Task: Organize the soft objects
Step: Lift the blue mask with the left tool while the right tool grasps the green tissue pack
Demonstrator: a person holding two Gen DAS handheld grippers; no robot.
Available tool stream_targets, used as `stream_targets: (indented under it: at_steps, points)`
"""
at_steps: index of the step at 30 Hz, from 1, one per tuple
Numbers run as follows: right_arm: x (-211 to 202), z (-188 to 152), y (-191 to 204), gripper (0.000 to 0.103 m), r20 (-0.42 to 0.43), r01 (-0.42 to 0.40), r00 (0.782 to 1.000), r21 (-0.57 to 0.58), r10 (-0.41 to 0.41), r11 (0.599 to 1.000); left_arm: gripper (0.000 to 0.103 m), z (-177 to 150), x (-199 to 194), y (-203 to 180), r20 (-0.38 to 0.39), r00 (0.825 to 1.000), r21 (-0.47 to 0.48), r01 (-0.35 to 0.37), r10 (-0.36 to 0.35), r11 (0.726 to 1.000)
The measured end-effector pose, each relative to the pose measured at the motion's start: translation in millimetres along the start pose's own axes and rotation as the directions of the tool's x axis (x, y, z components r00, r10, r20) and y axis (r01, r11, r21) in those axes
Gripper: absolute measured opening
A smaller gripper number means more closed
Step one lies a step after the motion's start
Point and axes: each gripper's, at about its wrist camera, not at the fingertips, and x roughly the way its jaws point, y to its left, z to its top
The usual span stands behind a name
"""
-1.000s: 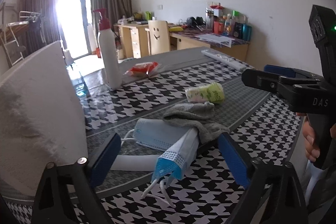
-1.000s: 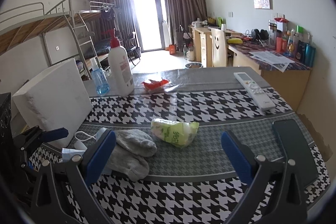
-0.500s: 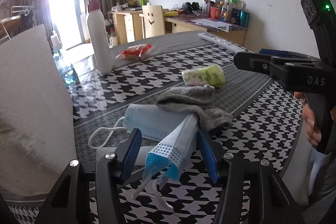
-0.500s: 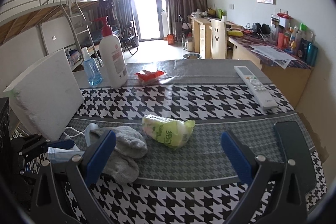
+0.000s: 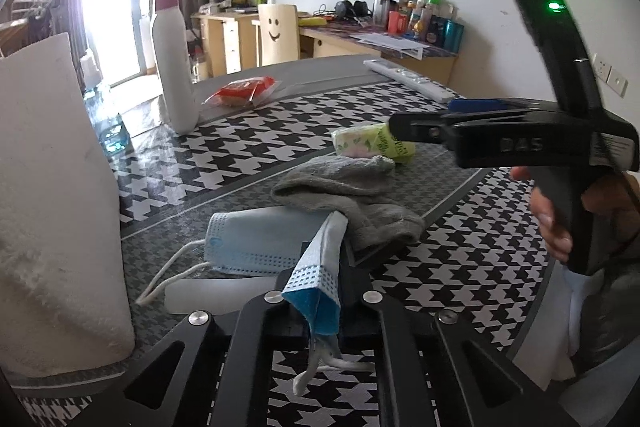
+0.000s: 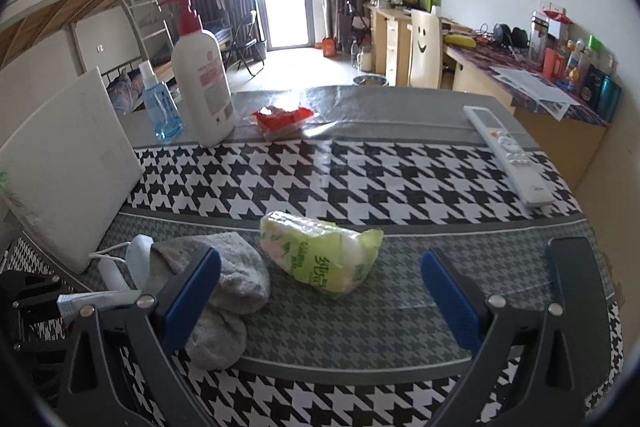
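A: Why is that face mask (image 5: 320,283) standing on edge at the bottom centre of the left view?

B: Because the left claw (image 5: 316,301) is closed on it, pinching the folded blue end between its fingers. The ear loops dangle below, and the far end lies against the grey sock (image 5: 352,195) in mid-frame. I'd guess it is being pulled out of the pile for sorting.

A: And the second mask (image 5: 248,239)?

B: Flat on the bench (image 5: 460,255), left of centre, tucked partly under the sock.

A: The right claw (image 6: 320,291)?

B: Spread wide and empty at the bottom of its own view. The green tissue pack (image 6: 320,251) lies ahead between its fingers, untouched; the left finger overlaps the sock, contact unclear.
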Motion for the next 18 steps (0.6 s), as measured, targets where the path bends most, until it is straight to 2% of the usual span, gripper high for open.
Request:
stream_targets:
  at_steps: [9, 18]
  points:
    - [18.5, 8.9, -0.6, 0.102, -0.058, -0.04, 0.998, 0.016, 0.041, 0.999, 0.006, -0.1, -4.3, -2.1, 0.005, 1.0, 0.005, 0.027, -0.027, 1.0]
    - [36.1, 12.3, 6.0, 0.101, -0.109, -0.026, 0.994, 0.0, 0.026, 1.0, 0.006, 0.6, -3.2, 0.7, 0.006, 1.0, -0.004, 0.028, -0.028, 1.0]
